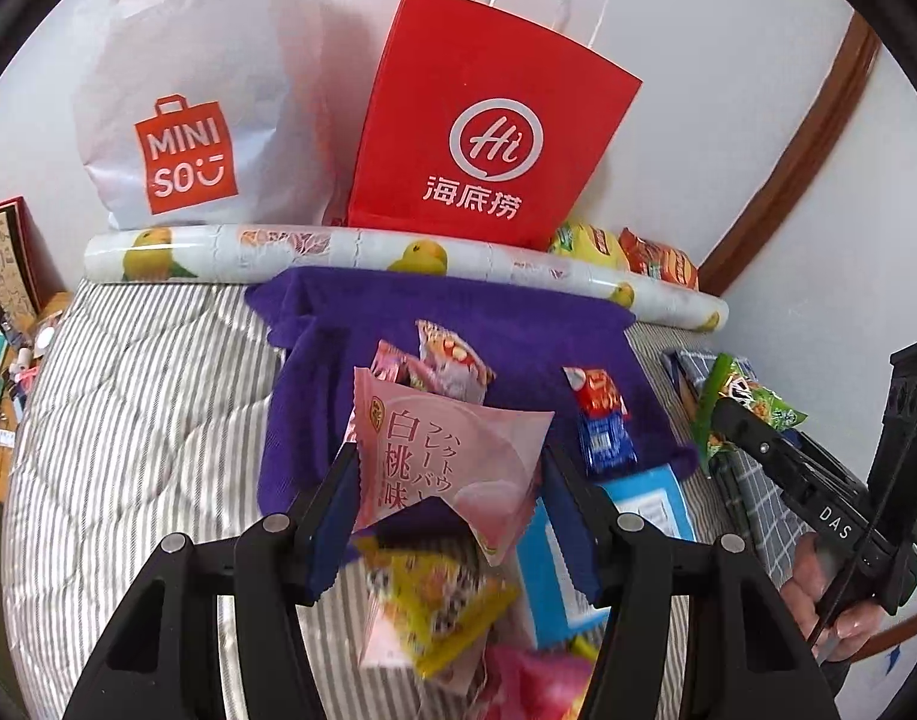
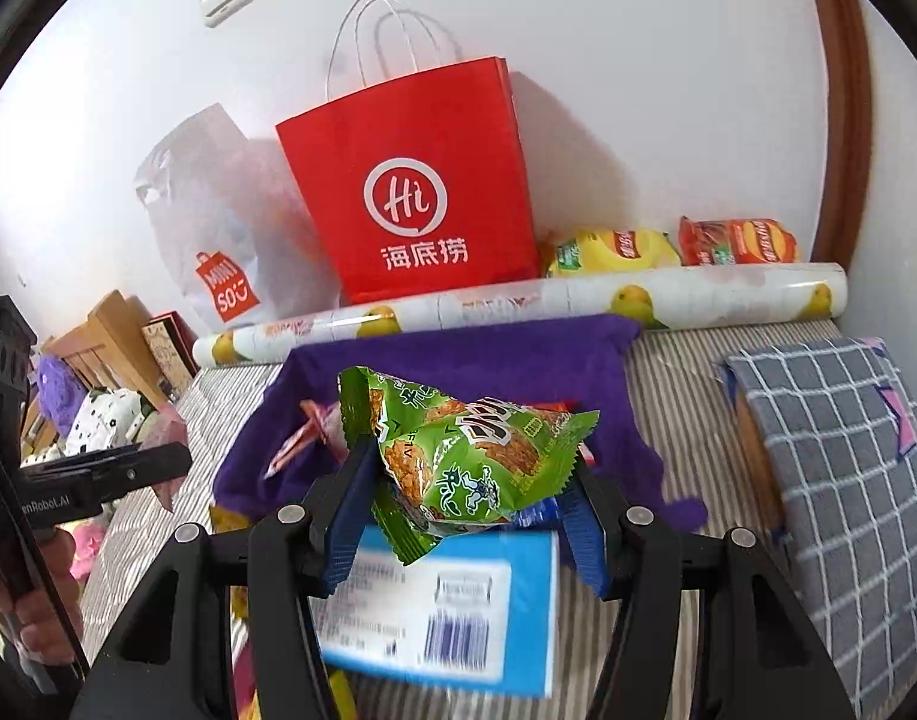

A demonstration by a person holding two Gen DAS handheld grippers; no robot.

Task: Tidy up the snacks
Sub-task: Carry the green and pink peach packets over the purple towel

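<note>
My left gripper (image 1: 449,468) is shut on a pink peach-flavour snack packet (image 1: 458,450), held up over the purple cloth (image 1: 458,312). On that cloth lie a few small packets: pink-red ones (image 1: 452,360) and a red-and-blue one (image 1: 602,420). My right gripper (image 2: 467,474) is shut on a green rice-cracker packet (image 2: 464,456), lifted above a blue box (image 2: 434,594). The same green packet (image 1: 752,396) shows at the right edge of the left wrist view. A yellow packet (image 1: 440,606) lies blurred under the left fingers.
A red paper bag (image 1: 488,120) and a white plastic bag (image 1: 188,120) lean on the wall behind a roll of patterned paper (image 1: 350,252). Chip bags (image 2: 614,249) sit at the back right. A checked grey cloth (image 2: 830,450) covers something on the striped bedding (image 1: 146,390).
</note>
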